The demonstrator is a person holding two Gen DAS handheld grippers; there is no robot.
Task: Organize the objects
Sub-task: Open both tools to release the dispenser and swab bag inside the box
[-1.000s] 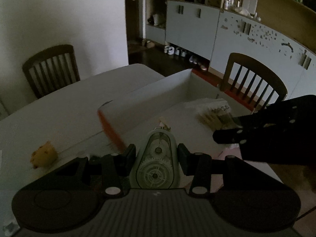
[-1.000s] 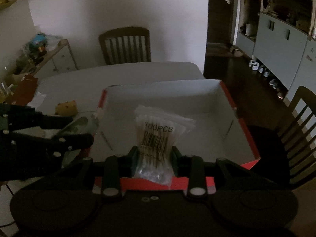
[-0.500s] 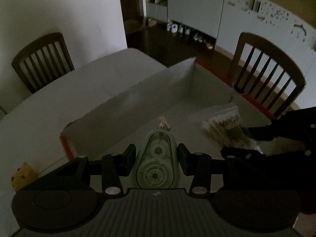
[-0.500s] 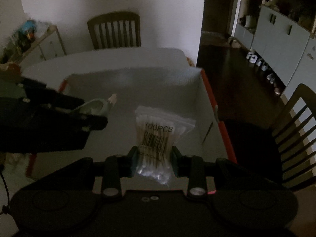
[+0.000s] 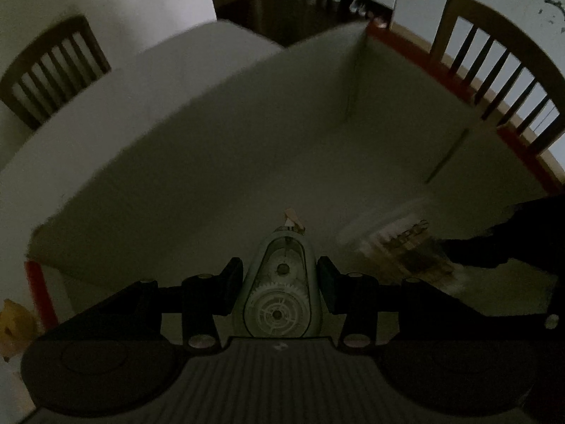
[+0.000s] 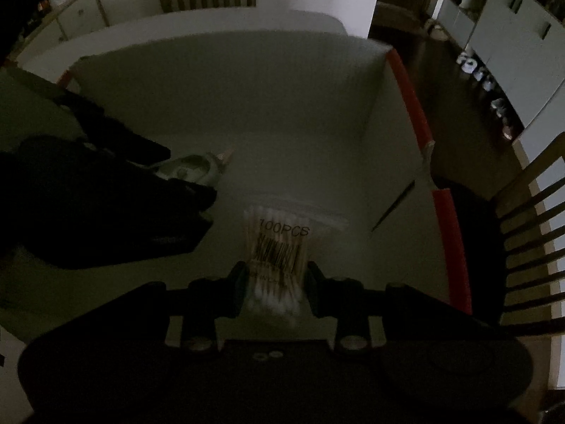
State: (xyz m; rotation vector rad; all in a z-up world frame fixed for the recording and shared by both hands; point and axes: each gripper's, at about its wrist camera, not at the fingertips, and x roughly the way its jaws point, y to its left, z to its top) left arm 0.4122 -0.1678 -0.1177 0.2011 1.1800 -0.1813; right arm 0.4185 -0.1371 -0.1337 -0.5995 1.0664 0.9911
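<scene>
My left gripper [image 5: 280, 275] clamps the correction tape dispenser [image 5: 279, 293] inside the red-rimmed white box [image 6: 416, 113]; my right gripper [image 6: 273, 282] pinches the bag of cotton swabs [image 6: 279, 243], low over the box floor.

Both wrist views close above the shared box [image 5: 247, 162] interior.

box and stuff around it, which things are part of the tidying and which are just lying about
Part of the job:
correction tape in left gripper
cotton swab bag in right gripper
box

Lying about:
yellow object
chairs
</scene>
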